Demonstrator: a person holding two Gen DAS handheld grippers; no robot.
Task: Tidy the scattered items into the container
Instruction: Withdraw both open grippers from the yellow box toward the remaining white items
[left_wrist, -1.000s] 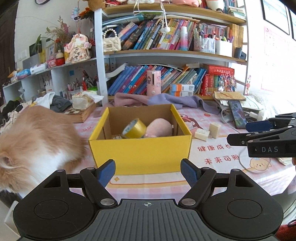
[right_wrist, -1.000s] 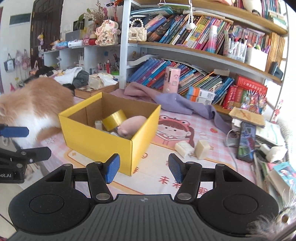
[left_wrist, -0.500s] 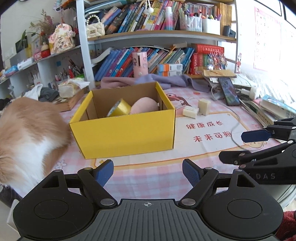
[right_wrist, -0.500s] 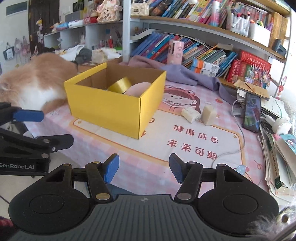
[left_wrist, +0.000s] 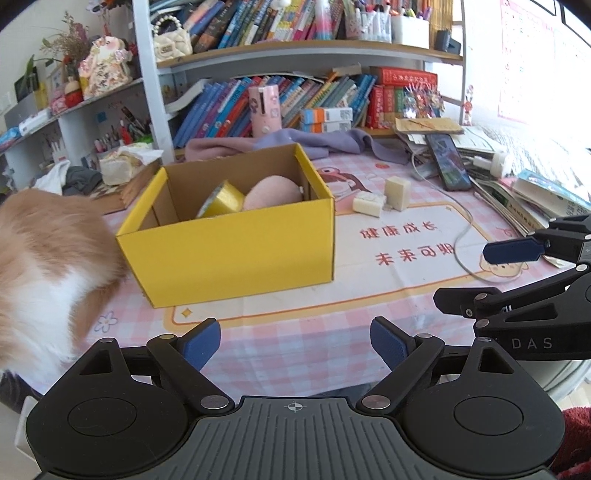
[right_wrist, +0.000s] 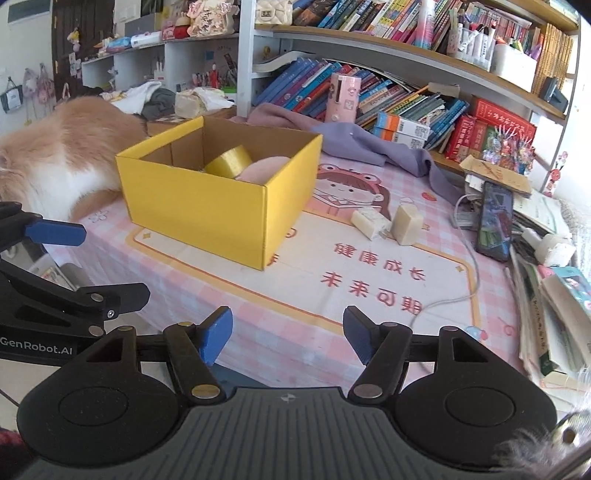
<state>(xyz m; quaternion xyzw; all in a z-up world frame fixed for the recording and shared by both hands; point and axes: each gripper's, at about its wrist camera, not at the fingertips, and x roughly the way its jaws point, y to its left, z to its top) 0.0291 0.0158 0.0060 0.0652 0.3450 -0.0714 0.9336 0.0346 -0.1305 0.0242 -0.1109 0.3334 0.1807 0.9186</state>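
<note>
The yellow box (left_wrist: 236, 254) ahead of the fingers already holds a tape roll (left_wrist: 221, 201) and a pink pad (left_wrist: 273, 192). Two pale blocks (right_wrist: 388, 221) remain beyond the right gripper (right_wrist: 288, 339), beside the box. It and the left gripper (left_wrist: 295, 343) are empty, jaws opening.

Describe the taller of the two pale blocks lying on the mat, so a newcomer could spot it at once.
Start at the yellow box on the pink checked tablecloth. To its right, on the cartoon mat, two cream blocks sit side by side, short of the phone. Yours is the right-hand block: it stands upright and taller, while its neighbour lies flat and tilted.
</note>
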